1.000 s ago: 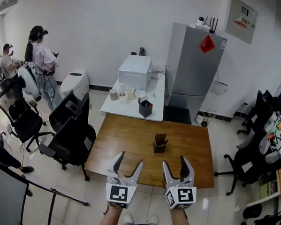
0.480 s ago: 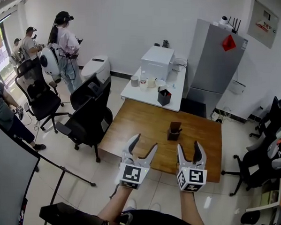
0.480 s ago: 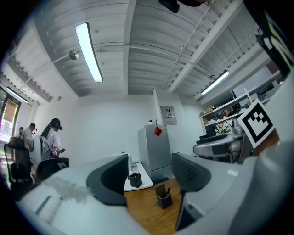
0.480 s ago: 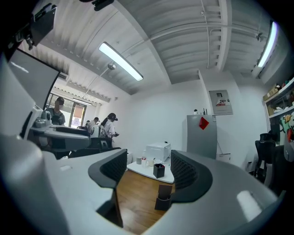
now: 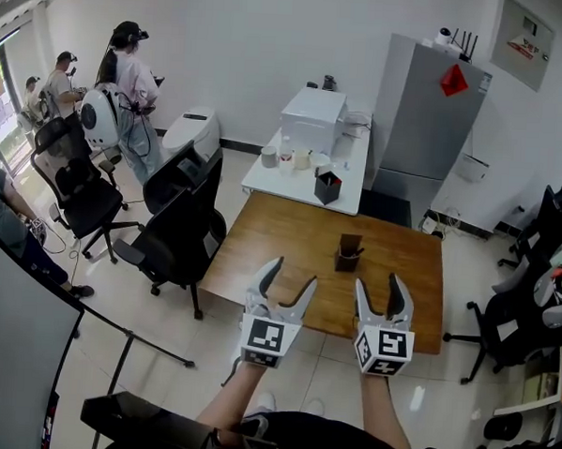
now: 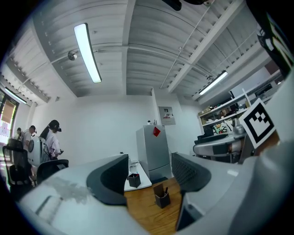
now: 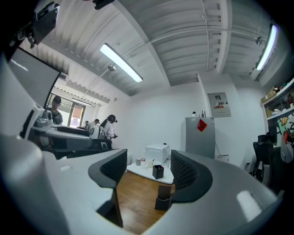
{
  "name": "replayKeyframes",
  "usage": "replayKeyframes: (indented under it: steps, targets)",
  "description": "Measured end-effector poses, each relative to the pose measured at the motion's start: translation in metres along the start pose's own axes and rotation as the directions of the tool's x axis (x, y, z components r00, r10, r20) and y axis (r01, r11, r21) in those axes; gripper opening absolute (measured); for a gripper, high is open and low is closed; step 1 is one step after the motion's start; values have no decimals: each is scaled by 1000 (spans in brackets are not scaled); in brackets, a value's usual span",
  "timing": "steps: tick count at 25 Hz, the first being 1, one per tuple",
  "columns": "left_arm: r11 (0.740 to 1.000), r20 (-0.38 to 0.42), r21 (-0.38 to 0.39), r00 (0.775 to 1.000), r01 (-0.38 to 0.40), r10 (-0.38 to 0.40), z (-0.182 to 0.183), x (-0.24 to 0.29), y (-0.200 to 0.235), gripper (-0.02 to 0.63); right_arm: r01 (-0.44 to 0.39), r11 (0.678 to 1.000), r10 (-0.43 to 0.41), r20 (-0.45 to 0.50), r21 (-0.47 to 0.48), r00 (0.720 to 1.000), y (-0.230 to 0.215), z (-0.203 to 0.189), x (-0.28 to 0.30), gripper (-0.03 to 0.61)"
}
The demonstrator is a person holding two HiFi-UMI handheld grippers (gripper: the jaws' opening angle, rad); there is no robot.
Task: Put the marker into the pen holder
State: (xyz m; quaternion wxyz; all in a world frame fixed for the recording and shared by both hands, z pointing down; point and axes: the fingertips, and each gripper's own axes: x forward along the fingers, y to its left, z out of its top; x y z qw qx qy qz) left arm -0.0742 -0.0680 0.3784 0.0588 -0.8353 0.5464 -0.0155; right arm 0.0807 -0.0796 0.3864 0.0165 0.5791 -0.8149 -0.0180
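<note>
The floor is pale, shiny tiles, and there is lots of room on it to the left. A tall grey fridge with flat metal sides stands by the back wall. The wooden worktop is a big brown rectangle with straight edges and a smooth top. Almost all of it is bare. Its near edge lies right under the tongs. A black chair with soft padding sits just beside its left edge. More black chairs stand past the right edge, with a strip of floor between. A smaller white worktop sits near its far edge and holds cups and a white box.

The left tongs and the right tongs are grey plastic with dark, bumpy pads. Both are spread wide apart and hold nothing. They hang side by side above the near part of the wood.

The pen holder is a small dark box with a taller back. It stands alone on the wood, past the tongs and well apart from them. A thin dark stick pokes out of its top. It is too small to say if it is the marker.
</note>
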Motion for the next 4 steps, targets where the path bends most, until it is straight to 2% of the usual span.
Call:
replayKeyframes:
  steps: [4]
  targets:
    - [1000,-10,29,1000,10,-10,-2,-2,-1,298,-14,1000,14,3,6,1000,10,0,-3,291]
